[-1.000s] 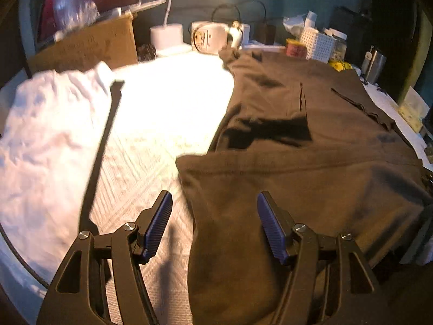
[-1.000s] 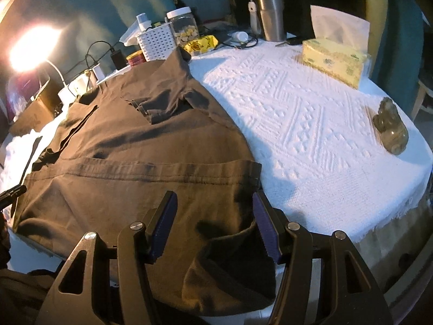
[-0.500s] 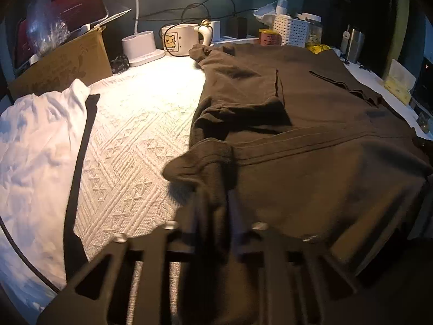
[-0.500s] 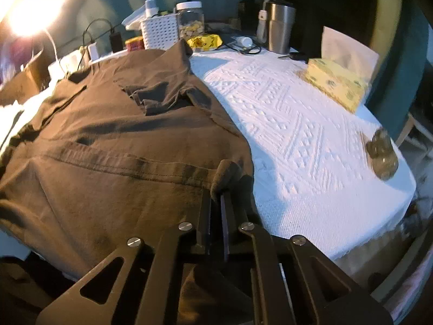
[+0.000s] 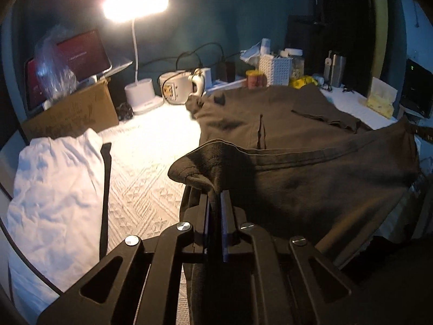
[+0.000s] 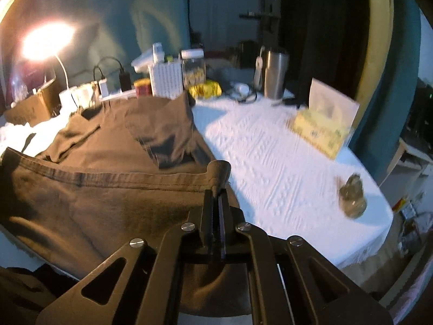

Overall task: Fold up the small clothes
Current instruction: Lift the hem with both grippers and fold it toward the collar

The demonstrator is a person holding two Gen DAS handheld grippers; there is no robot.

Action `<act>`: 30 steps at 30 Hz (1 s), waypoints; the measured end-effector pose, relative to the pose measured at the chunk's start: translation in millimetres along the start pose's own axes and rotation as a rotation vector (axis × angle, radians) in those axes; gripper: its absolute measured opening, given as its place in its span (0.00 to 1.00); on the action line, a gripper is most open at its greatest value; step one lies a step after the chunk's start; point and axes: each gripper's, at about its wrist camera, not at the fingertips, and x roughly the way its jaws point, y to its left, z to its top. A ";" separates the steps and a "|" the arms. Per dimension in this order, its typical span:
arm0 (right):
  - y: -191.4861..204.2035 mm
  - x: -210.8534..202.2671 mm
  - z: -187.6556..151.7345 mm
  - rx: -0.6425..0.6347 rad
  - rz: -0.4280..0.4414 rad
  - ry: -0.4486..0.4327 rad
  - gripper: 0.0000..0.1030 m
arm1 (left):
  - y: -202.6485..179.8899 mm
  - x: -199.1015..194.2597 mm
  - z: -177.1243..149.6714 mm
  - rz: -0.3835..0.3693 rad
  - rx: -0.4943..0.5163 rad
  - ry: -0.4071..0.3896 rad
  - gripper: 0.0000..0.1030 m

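One brown shirt (image 5: 311, 184) lies spread on the white-covered worktop (image 6: 270, 146), its near hem raised at both corners. Your left gripper (image 5: 215, 197) has its fingers (image 5: 226, 211) pressed together, pinching the hem's left corner, which bunches just above the tips. Your right gripper (image 6: 216, 195) likewise pinches the right corner, cloth folded over its tips. Left of the left fingers lies one white garment (image 5: 54, 189). Beyond them stands one lit lamp (image 5: 138, 54). Right of the right fingers: one tissue box (image 6: 322, 132), one small figurine (image 6: 353, 196).
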 end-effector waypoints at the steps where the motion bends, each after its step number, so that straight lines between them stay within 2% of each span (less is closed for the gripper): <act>1: 0.2 -4.4 4.2 -0.002 0.005 -0.012 0.04 | 0.3 -2.6 1.2 -0.005 -0.004 -0.009 0.05; 6: -0.4 -27.4 20.6 0.004 0.015 -0.084 0.04 | 3.6 -23.9 11.5 -0.016 -0.025 -0.072 0.05; 17: 3.7 -76.7 51.5 -0.012 0.025 -0.271 0.04 | 8.5 -68.1 34.4 0.026 -0.016 -0.208 0.05; 24: 0.6 -77.3 67.3 -0.041 0.023 -0.312 0.04 | 6.0 -68.3 47.5 0.034 0.012 -0.254 0.05; 30: 2.8 -61.8 85.0 -0.066 0.016 -0.317 0.04 | 10.1 -57.1 63.0 0.047 0.016 -0.269 0.05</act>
